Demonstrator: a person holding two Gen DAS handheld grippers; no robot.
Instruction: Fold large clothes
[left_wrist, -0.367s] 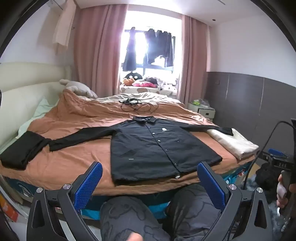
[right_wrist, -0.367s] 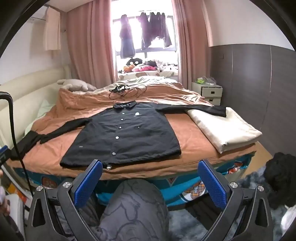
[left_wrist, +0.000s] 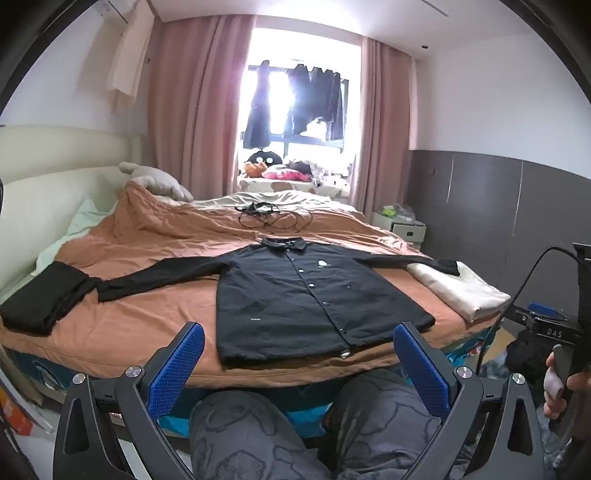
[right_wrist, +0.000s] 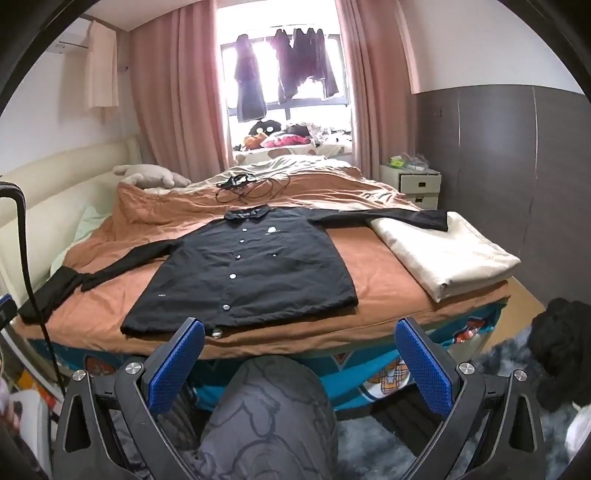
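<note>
A black long-sleeved button shirt (left_wrist: 310, 295) lies flat, front up, on the orange bed cover (left_wrist: 155, 317), sleeves spread to both sides; it also shows in the right wrist view (right_wrist: 251, 273). Its hem is near the bed's front edge. My left gripper (left_wrist: 299, 362) is open and empty, held in front of the bed above my knees. My right gripper (right_wrist: 299, 358) is open and empty, also short of the bed's edge. The right sleeve end rests on a folded cream cloth (right_wrist: 447, 251).
A folded black garment (left_wrist: 40, 299) lies at the bed's left edge. A black cable (left_wrist: 273, 218) lies at the far side of the bed. A bedside cabinet (right_wrist: 417, 181) stands at the right wall. A dark bundle (right_wrist: 561, 343) lies on the floor rug.
Both views have shifted slightly; the grippers stay open and the shirt has not moved.
</note>
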